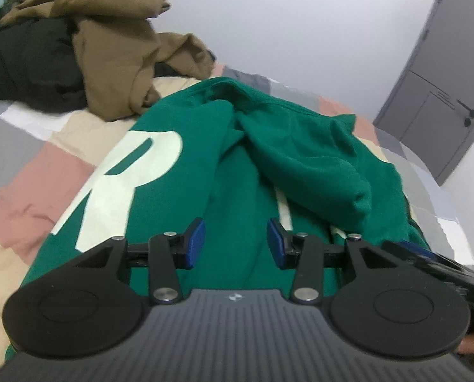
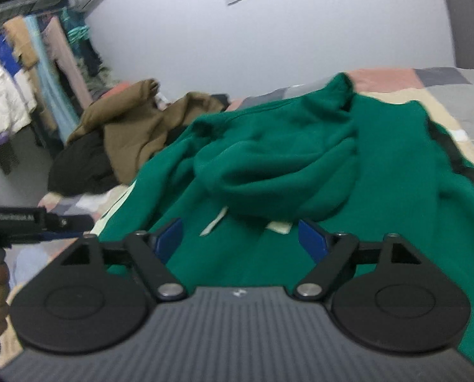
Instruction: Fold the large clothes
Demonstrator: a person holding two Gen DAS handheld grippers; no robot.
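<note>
Plainly, the green hoodie lies spread on the patchwork bed — a big white "R" is its only legible print. Left gripper and right gripper hover over it, jaws spread, nothing between. The small lettering on the left gripper's body in the right view is too blurred to read.

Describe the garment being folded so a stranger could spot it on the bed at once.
Find the bed with the patchwork quilt in pink, grey and cream squares. In its middle, nearest the cameras, lies the green hoodie. Unlike the brown garment and the black garment heaped behind it, it carries a big pale letter R.
</note>
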